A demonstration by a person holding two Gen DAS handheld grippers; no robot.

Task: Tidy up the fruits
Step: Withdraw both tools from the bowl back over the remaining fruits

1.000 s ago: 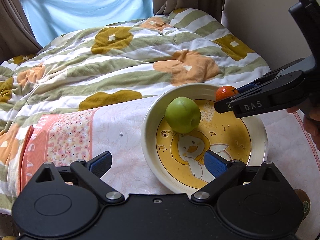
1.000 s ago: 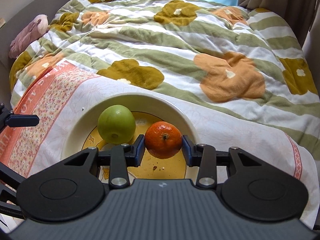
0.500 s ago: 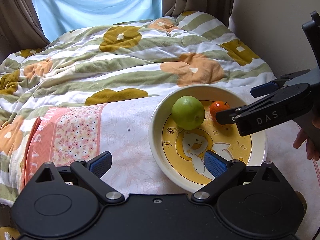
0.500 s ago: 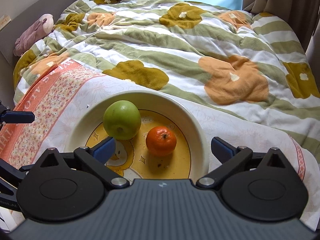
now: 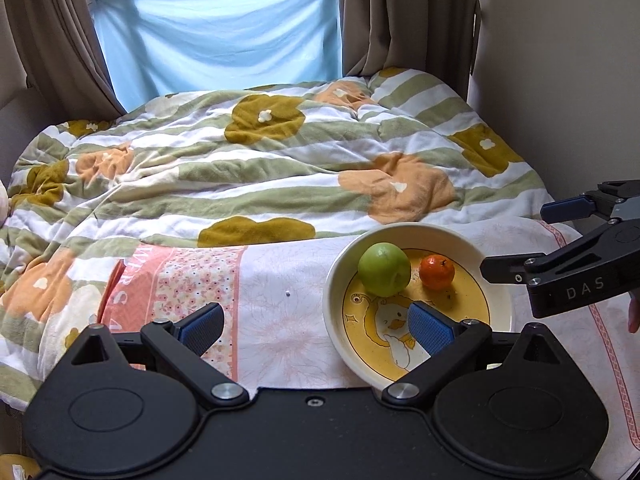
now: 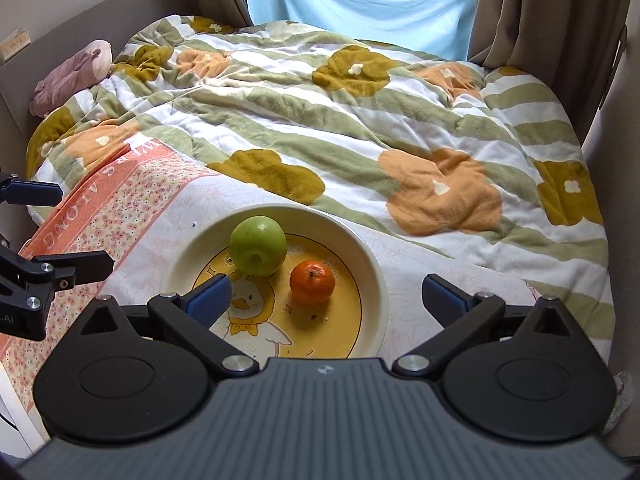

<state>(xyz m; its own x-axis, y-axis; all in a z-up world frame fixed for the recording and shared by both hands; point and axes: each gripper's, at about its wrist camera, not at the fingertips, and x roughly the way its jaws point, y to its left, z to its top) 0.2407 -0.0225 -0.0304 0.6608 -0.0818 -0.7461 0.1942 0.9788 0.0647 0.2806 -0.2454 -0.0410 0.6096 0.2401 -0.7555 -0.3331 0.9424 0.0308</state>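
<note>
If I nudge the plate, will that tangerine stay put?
Probably not: the tangerine is round and sits free on the plate, so it would likely roll. It lies apart from the apple. The raised rim should keep it in.

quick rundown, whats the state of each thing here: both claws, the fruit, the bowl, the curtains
left claw: open, empty, above the near edge of the cloth
right claw: open, empty, over the bowl's near side
green apple: in the bowl, stem end facing the right camera
tangerine: in the bowl beside the apple, free of both claws
bowl: upright on the pink cloth, holding both fruits
curtains: drawn aside
</note>
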